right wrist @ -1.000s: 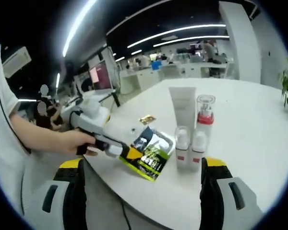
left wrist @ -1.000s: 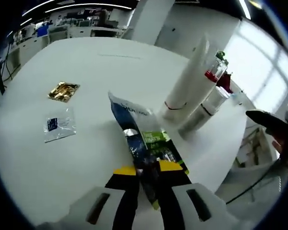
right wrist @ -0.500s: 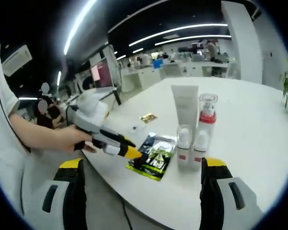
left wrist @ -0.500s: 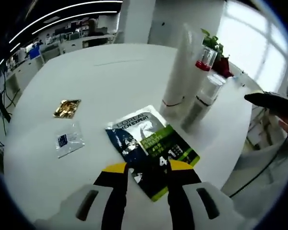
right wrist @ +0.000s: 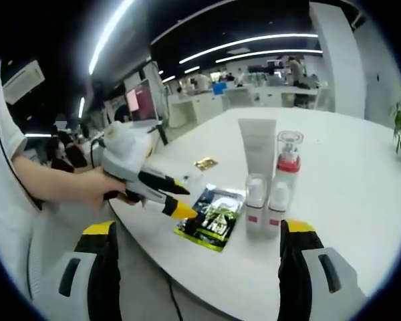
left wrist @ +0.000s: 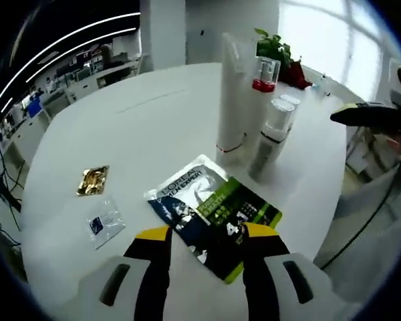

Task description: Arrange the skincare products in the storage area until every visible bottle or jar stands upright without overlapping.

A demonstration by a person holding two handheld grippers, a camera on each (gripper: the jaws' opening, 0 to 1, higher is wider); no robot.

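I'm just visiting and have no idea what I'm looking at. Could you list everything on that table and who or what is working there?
Table: one, white, round, under everything.
Tube: one, white, upright at the back of the group.
Pump bottle: one, clear with a red collar, upright beside the tube.
Small bottles: two, pale with white caps, upright side by side before the tube.
Sachet: one, blue, silver and green, flat near the table edge.
Gold packet: one, flat, further left.
Clear packet: one, with a blue label, flat by the gold one.
Plant: one, green, behind the bottles.
Left tool: open, yellow-tipped, just above the sachet.
Right tool: open, back from the table.
Hand: one, holding the left tool.
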